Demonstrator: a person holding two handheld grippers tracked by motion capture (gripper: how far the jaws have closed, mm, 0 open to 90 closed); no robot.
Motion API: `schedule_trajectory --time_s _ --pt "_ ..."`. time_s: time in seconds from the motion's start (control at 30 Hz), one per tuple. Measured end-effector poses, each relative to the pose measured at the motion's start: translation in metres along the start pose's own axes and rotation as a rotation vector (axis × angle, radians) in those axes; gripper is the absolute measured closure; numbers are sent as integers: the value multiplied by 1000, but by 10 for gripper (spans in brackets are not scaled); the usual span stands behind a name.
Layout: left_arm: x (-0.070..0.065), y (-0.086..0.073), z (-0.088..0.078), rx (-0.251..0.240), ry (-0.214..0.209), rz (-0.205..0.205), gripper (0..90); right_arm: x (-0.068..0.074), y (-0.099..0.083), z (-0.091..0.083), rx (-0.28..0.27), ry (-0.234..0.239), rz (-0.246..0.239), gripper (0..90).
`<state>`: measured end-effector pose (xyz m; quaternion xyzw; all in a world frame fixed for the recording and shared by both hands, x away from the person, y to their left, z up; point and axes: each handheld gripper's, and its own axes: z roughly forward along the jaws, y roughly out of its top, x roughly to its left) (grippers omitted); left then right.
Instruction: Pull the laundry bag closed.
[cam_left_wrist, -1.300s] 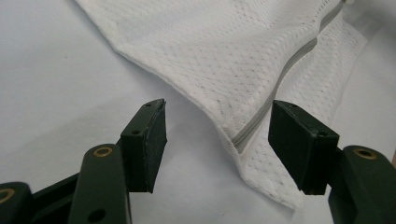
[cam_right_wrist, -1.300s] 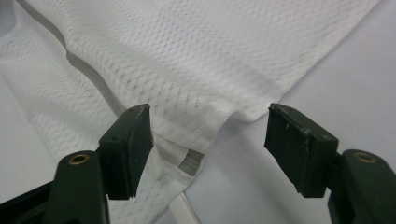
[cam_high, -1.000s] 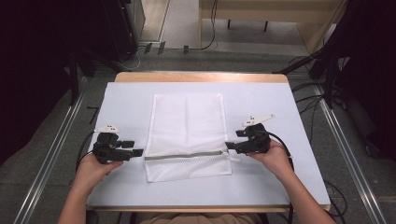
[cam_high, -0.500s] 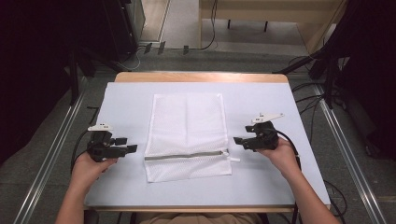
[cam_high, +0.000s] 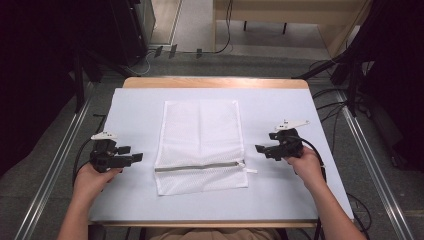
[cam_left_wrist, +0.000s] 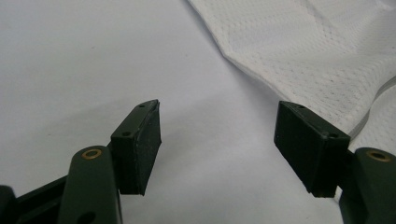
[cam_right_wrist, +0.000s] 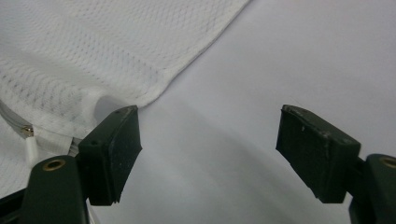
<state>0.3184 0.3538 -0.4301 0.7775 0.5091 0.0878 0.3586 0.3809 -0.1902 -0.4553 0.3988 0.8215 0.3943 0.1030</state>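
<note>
Both tools have drawn apart from the white mesh laundry bag (cam_high: 201, 145), which lies flat mid-table (cam_high: 135, 105). Left tool (cam_high: 134, 158) and right tool (cam_high: 260, 148): jaws released, empty.

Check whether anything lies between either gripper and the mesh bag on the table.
Nothing visible does. The left gripper and right gripper are both open, each off one side of the mesh bag, with bare white table cover between them and its edges. The zipper pull pokes out toward the right gripper.
</note>
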Motion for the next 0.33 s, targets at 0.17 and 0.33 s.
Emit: schedule_trajectory --time_s 0.17,0.33 --pt "1 -1 1 2 11 6 313 -2 -1 1 11 -8 4 227" --pt "1 -1 2 1 25 9 304 -3 -2 1 15 -16 7 227"
